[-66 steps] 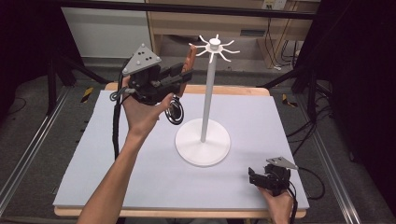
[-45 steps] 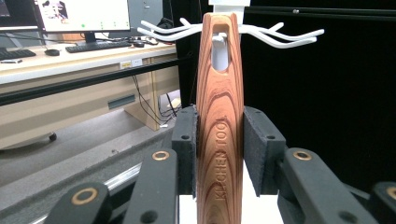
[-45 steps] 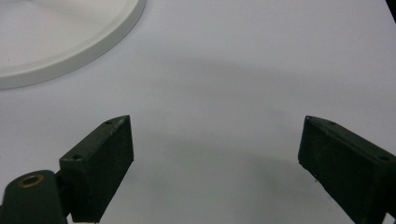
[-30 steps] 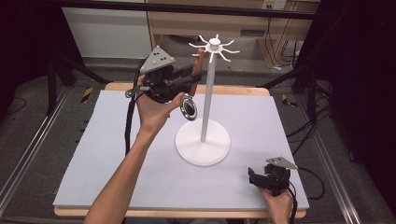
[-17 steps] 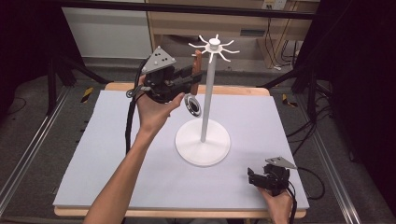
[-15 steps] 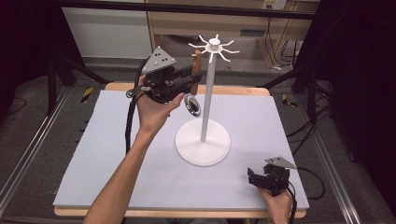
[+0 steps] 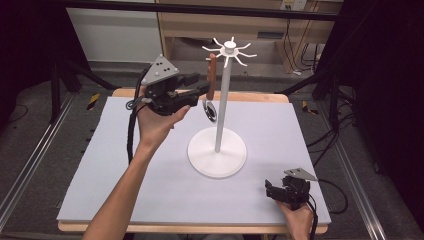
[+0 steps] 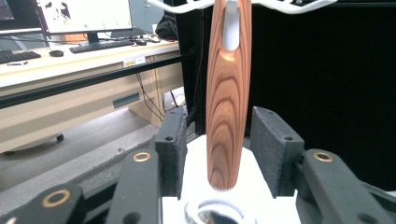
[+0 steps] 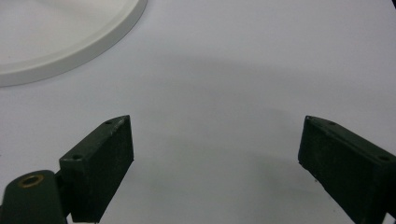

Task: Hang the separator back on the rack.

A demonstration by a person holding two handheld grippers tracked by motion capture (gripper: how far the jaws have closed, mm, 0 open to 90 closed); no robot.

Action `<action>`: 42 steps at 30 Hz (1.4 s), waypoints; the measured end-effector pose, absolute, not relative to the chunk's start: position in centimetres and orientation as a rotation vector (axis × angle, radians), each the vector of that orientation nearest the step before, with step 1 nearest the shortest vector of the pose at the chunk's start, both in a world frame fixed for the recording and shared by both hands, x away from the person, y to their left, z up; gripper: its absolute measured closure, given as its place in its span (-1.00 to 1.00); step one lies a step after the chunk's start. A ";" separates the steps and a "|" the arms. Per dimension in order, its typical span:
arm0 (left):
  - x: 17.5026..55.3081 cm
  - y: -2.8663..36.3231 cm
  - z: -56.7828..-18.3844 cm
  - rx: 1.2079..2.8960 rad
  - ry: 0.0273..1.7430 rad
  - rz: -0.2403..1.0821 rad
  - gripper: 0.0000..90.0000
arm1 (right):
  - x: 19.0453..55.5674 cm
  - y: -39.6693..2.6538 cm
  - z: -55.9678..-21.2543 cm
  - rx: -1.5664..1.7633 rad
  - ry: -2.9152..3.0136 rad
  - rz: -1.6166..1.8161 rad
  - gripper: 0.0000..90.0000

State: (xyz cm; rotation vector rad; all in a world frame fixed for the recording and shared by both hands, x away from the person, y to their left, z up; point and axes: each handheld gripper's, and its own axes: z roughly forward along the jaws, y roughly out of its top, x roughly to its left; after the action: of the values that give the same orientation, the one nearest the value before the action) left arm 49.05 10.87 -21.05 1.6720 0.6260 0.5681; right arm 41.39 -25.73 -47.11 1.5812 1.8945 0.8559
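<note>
Wooden-handled spoon [image 8: 227, 93] hangs on white rack [image 7: 218, 150]; left fingers [image 8: 173, 149] opening around it; right fingers [image 9: 100, 165] open.

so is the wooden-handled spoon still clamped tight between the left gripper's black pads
No, the wooden-handled spoon hangs from a white stand hook, with gaps either side as the left gripper opens.

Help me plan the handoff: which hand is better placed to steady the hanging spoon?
Left. The left gripper straddles the spoon's wooden handle, its jaws opening, while the right gripper rests low near the table's edge.
</note>
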 end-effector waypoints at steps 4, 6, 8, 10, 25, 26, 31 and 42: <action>48.5 12.2 -21.5 1.683 0.621 0.579 0.13 | 41.5 -25.8 -47.2 1.568 1.901 0.852 -0.76; 48.3 12.9 -21.8 1.692 0.618 0.588 0.08 | 41.5 -25.8 -47.2 1.578 1.899 0.851 -0.76; 47.9 13.7 -22.2 1.698 0.633 0.584 0.04 | 41.5 -25.8 -47.2 1.572 1.901 0.849 -0.76; 47.6 14.3 -22.6 1.703 0.638 0.590 0.01 | 41.4 -25.7 -47.2 1.584 1.900 0.852 -0.76; 45.8 19.3 -29.2 1.740 0.740 0.591 -0.13 | 41.4 -25.4 -47.3 1.565 1.914 0.841 -0.76; 45.8 19.6 -29.7 1.737 0.752 0.587 -0.13 | 41.4 -25.3 -47.4 1.566 1.916 0.840 -0.76; 45.7 21.1 -32.0 1.732 0.804 0.574 -0.14 | 41.4 -25.2 -47.4 1.559 1.921 0.836 -0.76; 45.3 22.9 -37.5 1.793 0.898 0.575 -0.18 | 41.4 -25.3 -47.5 1.571 1.926 0.834 -0.77</action>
State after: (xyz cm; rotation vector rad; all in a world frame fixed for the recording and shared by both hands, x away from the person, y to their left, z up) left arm 45.26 22.94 -37.48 1.7935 0.8983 0.5754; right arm 41.36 -25.28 -47.51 1.5714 1.9262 0.8338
